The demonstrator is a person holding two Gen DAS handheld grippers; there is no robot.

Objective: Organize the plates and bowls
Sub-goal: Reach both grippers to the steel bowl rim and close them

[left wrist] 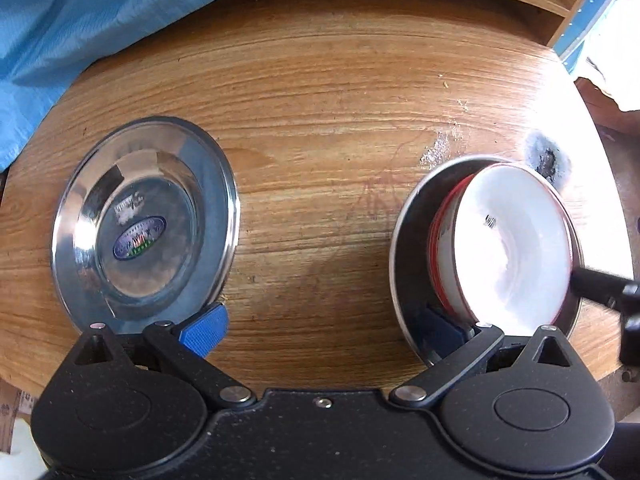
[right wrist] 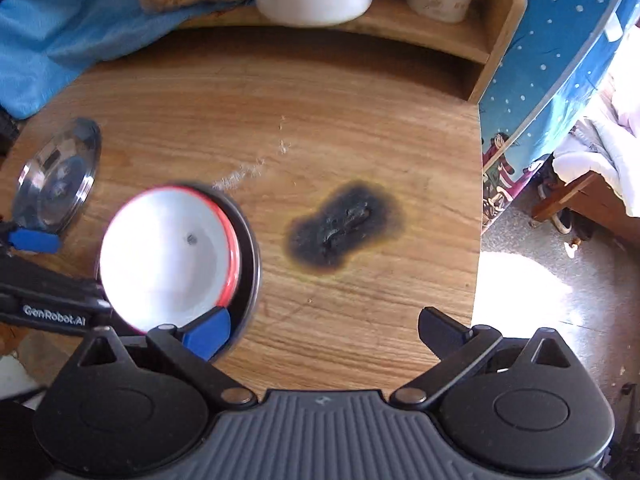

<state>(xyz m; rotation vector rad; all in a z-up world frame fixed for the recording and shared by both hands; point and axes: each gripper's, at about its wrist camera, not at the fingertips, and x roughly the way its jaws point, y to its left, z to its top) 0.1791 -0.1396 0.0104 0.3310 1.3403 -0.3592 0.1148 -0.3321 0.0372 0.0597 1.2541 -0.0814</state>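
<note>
1. a white round bowl with a red rim [left wrist: 516,240] sits tilted in a steel plate [left wrist: 412,240] on the wooden table [left wrist: 320,120].
2. a second steel plate with an oval sticker [left wrist: 144,220] lies well apart, to its left.
3. the left gripper [left wrist: 324,330] and right gripper [right wrist: 324,332] both gape wide, holding nothing.
4. a black burn mark [right wrist: 344,228] scars the wood nearby.
</note>
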